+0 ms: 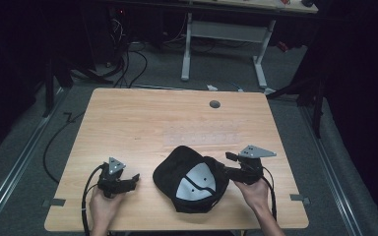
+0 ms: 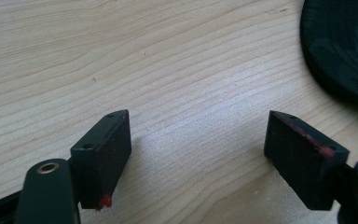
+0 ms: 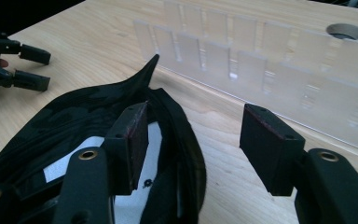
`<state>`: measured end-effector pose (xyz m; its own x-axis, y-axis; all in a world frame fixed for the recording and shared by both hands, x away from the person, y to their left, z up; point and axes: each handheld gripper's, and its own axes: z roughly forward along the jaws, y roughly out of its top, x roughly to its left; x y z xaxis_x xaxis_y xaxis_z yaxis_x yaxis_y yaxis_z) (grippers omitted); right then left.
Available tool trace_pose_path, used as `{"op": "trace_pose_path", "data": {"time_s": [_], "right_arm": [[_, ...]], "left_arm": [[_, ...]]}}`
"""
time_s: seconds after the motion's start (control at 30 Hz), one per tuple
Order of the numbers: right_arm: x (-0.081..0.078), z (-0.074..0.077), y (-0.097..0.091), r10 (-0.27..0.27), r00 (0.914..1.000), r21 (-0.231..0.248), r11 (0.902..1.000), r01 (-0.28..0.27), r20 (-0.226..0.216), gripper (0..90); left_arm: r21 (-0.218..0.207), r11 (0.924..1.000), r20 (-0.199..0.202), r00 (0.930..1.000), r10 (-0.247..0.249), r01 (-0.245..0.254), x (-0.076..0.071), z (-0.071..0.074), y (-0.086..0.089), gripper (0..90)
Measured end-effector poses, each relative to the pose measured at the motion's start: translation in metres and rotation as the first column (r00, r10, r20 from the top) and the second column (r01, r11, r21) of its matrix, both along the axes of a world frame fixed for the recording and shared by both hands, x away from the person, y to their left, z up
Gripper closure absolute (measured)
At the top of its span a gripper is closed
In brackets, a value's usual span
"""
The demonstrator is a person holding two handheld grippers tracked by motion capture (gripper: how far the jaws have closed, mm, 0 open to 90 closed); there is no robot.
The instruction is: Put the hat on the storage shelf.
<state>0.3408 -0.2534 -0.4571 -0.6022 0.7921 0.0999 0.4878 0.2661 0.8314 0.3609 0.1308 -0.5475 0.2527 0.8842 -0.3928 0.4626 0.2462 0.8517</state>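
Black fabric cap (image 1: 189, 179) upturned, white lining; right claw (image 3: 193, 149) wide open astride rim; left claw (image 2: 198, 154) open, empty.

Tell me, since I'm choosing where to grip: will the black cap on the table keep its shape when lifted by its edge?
Probably not fully. The black cap lies upside down with its cloth rim sagging and folded, so the crown likely flops. The white lining suggests a somewhat stiffer front panel. It looks light and unlikely to roll.

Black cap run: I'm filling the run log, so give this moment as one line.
black cap: upside down on table | left gripper: open, beside cap | right gripper: open, jaws straddling cap rim
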Motion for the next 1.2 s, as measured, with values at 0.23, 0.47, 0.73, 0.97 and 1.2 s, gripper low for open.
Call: {"op": "trace_pose_path", "data": {"time_s": [0.23, 0.47, 0.73, 0.97, 1.2], "right_arm": [[0.01, -0.006, 0.016, 0.044, 0.9986, -0.028, 0.9986, -0.045, -0.03, 43.3], [0.021, -0.014, 0.027, 0.068, 0.9958, -0.048, 0.9963, -0.071, -0.061, 42.6], [0.032, -0.026, 0.035, 0.077, 0.9924, -0.064, 0.9945, -0.084, -0.095, 39.5], [0.039, -0.035, 0.04, 0.091, 0.9876, -0.081, 0.9915, -0.102, -0.128, 40.0], [0.04, -0.043, 0.045, 0.104, 0.9865, -0.104, 0.9877, -0.117, -0.127, 51.8]], "left_arm": [[0.0, 1.0, 0.0, 1.0, 0.0, 0.0, 0.0, 0.0, 0.0, 23.2], [0.0, 1.0, 0.0, 1.0, 0.0, 0.0, 0.0, 0.0, 0.0, 23.2], [0.0, 1.0, 0.0, 1.0, 0.0, 0.0, 0.0, 0.0, 0.0, 23.2], [0.0, 1.0, 0.0, 1.0, 0.002, -0.002, 0.0, 0.0, 0.0, 23.3], [0.0, 1.0, 0.0, 1.0, 0.003, -0.003, 0.0, 0.0, 0.0, 23.5]]}}
